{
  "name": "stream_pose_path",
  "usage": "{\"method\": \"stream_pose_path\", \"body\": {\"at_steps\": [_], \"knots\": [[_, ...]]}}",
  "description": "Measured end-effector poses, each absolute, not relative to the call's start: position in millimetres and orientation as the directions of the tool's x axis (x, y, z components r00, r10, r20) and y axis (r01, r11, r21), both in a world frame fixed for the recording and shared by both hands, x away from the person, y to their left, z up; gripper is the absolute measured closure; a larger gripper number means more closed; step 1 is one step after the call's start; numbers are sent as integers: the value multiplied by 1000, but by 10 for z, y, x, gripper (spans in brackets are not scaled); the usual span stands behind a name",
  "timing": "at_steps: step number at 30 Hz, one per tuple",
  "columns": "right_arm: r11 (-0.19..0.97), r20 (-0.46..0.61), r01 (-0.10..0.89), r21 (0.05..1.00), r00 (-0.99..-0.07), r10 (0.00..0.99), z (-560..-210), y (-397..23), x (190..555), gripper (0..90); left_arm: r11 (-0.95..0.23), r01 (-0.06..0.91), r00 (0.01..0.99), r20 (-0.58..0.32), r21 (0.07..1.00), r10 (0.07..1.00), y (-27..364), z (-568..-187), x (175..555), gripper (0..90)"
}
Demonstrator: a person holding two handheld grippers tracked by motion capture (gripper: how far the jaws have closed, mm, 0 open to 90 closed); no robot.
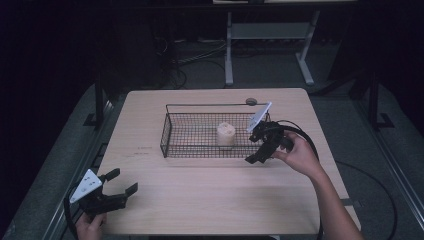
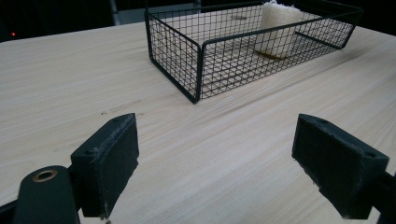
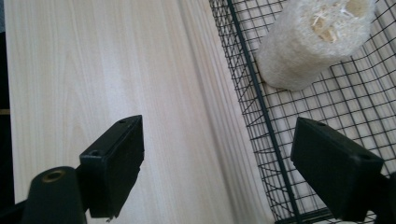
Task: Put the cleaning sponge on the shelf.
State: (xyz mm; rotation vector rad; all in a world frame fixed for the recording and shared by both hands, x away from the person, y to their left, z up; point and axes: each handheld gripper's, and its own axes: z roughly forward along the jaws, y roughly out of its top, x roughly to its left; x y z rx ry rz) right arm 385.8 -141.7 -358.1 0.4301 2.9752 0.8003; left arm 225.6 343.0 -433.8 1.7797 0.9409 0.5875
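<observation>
Hovering at the wire basket's (image 1: pixel 172 131) near right corner, the right gripper (image 1: pixel 258 150) gapes wide and empty; the loofah piece (image 1: pixel 225 134) stands inside, just beyond. Left gripper (image 1: pixel 121 182) waits open, empty, over bare table (image 1: pixel 210 195), well apart.

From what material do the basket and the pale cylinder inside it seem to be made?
The basket looks like thin metal wire with a matte black coating: a fine square mesh on thicker rods. The pale cylinder seems to be dried loofah or a similar plant fibre: its surface is rough and stringy, with open holes at its end.
</observation>
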Motion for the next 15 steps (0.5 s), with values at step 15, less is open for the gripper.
{"method": "stream_pose_path", "body": {"at_steps": [15], "knots": [[842,63,268,468,-961,270,-3707,-1467,3711,174,-207,329,583,-25,921,812,3430,-4338,2255,139]]}}
